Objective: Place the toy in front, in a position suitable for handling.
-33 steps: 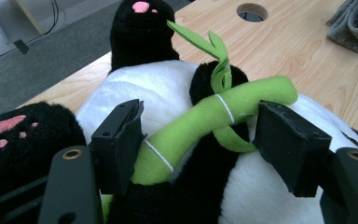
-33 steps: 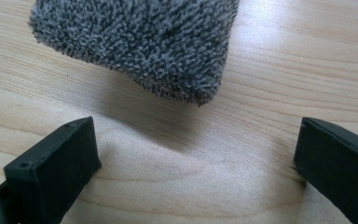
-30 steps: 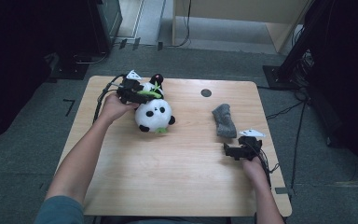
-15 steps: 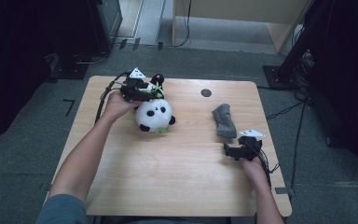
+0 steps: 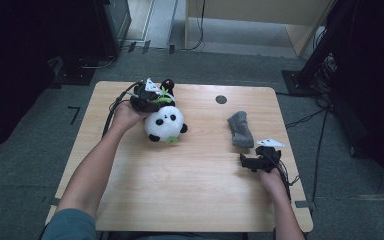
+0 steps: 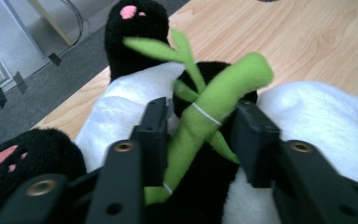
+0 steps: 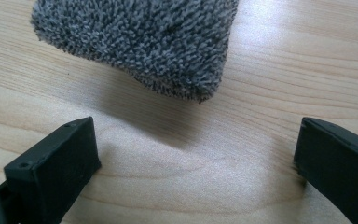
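1. High view: the left gripper point(image 5: 152, 95) is sitting at the far left part of the pale wooden table point(image 5: 190, 200), pressed into the back of a black-and-white plush panda toy point(image 5: 165, 122) that is lying near the table's far edge; a green felt bamboo sprig point(image 5: 164, 98) is poking out where the tool is meeting the toy; the right gripper point(image 5: 257, 161) is resting near the table's right edge, just beside the near end of a grey fluffy chenille cloth point(image 5: 240, 128), which is lying well apart from the panda

2. Left gripper view: the black jaws have just been closing and are now pinching the green bamboo sprig point(image 6: 205, 119) between them, with the panda's point(image 6: 121, 105) white belly and black limb directly behind it; a black paw with pink pads point(image 6: 0, 161) is showing at the lower left

3. Right gripper view: the jaws are standing wide apart with bare wood between them, gripping nothing; the grey cloth point(image 7: 140, 44) is lying just ahead of the tips, not touching either jaw
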Demonstrator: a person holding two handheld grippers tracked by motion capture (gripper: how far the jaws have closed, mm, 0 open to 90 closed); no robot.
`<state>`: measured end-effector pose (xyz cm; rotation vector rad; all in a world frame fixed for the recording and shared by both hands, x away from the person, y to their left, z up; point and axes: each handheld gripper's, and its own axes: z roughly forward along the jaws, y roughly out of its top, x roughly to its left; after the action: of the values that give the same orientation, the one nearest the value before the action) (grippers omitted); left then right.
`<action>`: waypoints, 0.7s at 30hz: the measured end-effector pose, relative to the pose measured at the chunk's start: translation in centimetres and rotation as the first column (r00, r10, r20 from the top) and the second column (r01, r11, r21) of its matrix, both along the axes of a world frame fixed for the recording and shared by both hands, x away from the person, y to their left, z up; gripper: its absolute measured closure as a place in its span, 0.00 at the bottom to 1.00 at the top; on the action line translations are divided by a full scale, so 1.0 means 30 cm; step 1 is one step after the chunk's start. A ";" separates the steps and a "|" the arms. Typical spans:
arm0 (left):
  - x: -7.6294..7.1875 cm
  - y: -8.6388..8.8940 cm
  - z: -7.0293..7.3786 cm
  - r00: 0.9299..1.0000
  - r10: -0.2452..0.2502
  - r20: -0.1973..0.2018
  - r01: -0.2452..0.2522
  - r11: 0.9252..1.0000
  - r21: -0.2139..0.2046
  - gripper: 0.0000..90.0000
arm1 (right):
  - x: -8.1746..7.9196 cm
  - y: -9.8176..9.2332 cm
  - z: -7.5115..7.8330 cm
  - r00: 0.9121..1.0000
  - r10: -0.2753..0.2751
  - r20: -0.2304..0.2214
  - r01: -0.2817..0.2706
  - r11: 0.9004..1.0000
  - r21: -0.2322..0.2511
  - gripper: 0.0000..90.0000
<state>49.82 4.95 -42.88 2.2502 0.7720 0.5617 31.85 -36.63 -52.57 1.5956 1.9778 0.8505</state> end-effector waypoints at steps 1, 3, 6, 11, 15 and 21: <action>-0.004 0.002 0.001 1.000 0.001 0.010 -0.001 1.000 -0.015 0.72 | 0.000 0.000 0.000 1.000 0.000 0.000 0.000 1.000 0.000 0.00; -0.013 0.014 0.011 1.000 -0.009 0.028 0.010 0.999 -0.042 0.82 | 0.000 0.000 0.000 1.000 0.000 0.000 0.000 1.000 0.001 0.00; -0.016 0.028 0.018 1.000 -0.002 0.019 0.003 0.998 -0.067 0.84 | 0.000 0.000 0.000 1.000 0.000 0.000 0.000 1.000 0.001 0.00; -0.023 0.046 0.034 1.000 -0.002 0.004 0.002 0.994 -0.112 0.85 | 0.000 0.000 0.000 1.000 0.000 0.001 0.000 1.000 0.000 0.00; -0.038 0.066 0.051 1.000 -0.013 -0.014 0.011 0.987 -0.161 0.85 | 0.000 0.000 0.000 1.000 -0.001 0.000 0.001 1.000 0.002 0.00; -0.087 0.085 0.088 0.999 -0.026 -0.024 0.020 0.978 -0.207 0.85 | 0.000 0.000 0.000 1.000 0.000 0.001 0.000 1.000 0.001 0.00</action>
<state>47.22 7.51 -40.25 2.0755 0.7793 0.4207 31.86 -36.63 -52.57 1.5954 1.9767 0.8516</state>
